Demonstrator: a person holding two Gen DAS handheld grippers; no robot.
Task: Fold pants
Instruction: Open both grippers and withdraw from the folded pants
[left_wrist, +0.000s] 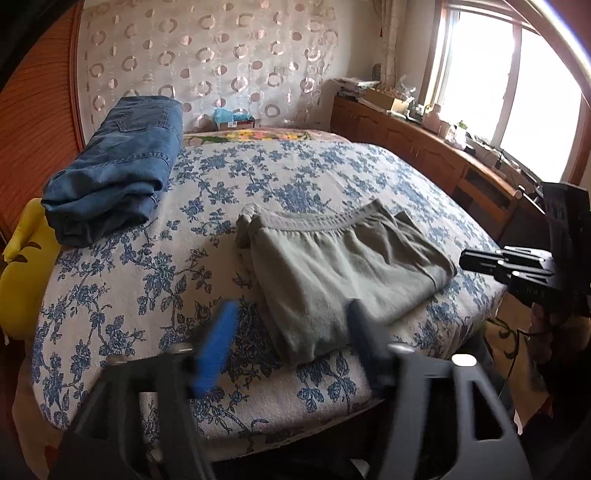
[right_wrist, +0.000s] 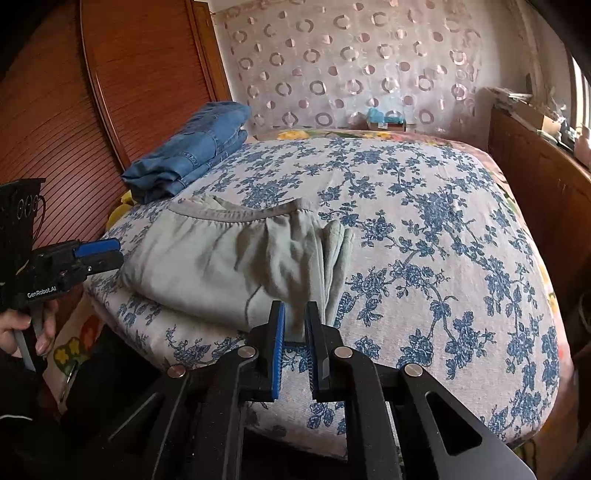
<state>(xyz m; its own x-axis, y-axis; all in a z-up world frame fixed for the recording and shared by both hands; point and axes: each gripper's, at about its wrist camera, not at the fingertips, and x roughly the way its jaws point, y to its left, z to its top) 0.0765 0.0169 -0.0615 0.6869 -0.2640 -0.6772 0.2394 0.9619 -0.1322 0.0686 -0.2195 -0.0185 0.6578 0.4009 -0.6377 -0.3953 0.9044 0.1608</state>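
The grey pants (right_wrist: 207, 266) are lying folded at the frame's centre on the floral bed (right_wrist: 443, 258); the right gripper (right_wrist: 295, 328) is pinching their corner, the left gripper (left_wrist: 291, 332) gaping wide, holding nothing.

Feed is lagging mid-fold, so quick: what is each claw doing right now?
Left claw: open, straddling the near edge of the grey pants, pads not pressing them.
Right claw: closed on a fold of the grey pants.

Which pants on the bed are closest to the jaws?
The grey-green pants, folded at the near edge of the bed. The blue jeans lie folded farther back, by the wooden wall.
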